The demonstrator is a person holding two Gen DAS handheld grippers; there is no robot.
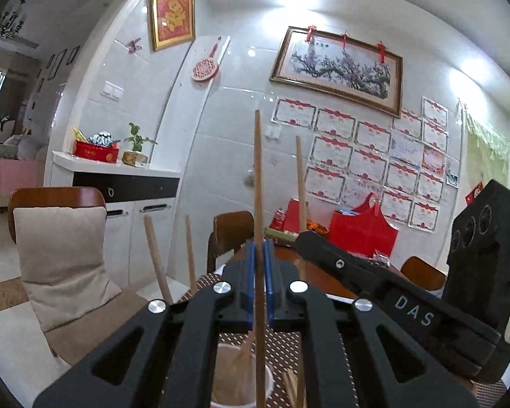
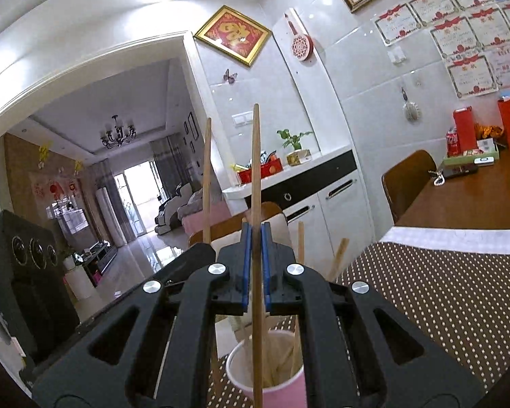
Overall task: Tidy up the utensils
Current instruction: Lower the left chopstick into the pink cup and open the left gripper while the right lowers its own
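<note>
In the left wrist view my left gripper [image 1: 259, 248] is shut on a wooden chopstick [image 1: 257, 176] that stands upright between the blue pads. Its lower end hangs over a pink paper cup [image 1: 227, 367] holding other chopsticks. My right gripper [image 1: 306, 238] comes in from the right, close beside it, with its own chopstick [image 1: 301, 187]. In the right wrist view my right gripper [image 2: 255, 234] is shut on an upright chopstick [image 2: 255, 176] above the pink cup [image 2: 282, 391]. The left gripper [image 2: 200, 248] stands at the left with a chopstick [image 2: 206, 176].
The cup stands on a brown dotted placemat [image 2: 442, 306] on a wooden table [image 2: 476, 197]. Red bags [image 1: 360, 234], boxes and a can [image 2: 452, 141] sit at the table's far side. A cushioned chair [image 1: 61, 255] and a white cabinet [image 1: 125, 183] lie beyond the table edge.
</note>
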